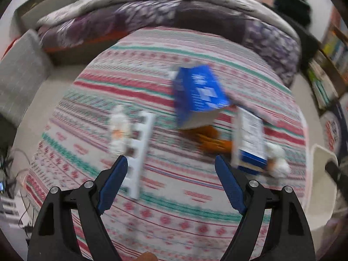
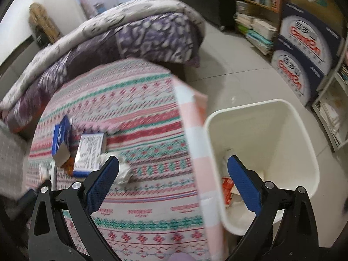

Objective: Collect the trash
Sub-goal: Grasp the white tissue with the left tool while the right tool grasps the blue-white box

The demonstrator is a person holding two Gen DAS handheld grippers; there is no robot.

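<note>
Blue-padded left gripper (image 1: 171,163) has its fingers spread wide with nothing between them, over a striped pink, red and green woven blanket (image 1: 174,195). Right gripper (image 2: 174,163) is spread and empty too. Trash on the blanket: 2 blue cardboard boxes (image 1: 198,91), a crumpled white tissue (image 2: 124,171). White plastic bin (image 2: 282,117) sits beside the bed.

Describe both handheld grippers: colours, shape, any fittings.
The left gripper and the right gripper look alike: black plastic linkage arms with triangular cut-outs, round silver pivot bolts, and two long blue fingers with a finely textured pad face. No cables, markings or sleeves show in either wrist view.
</note>
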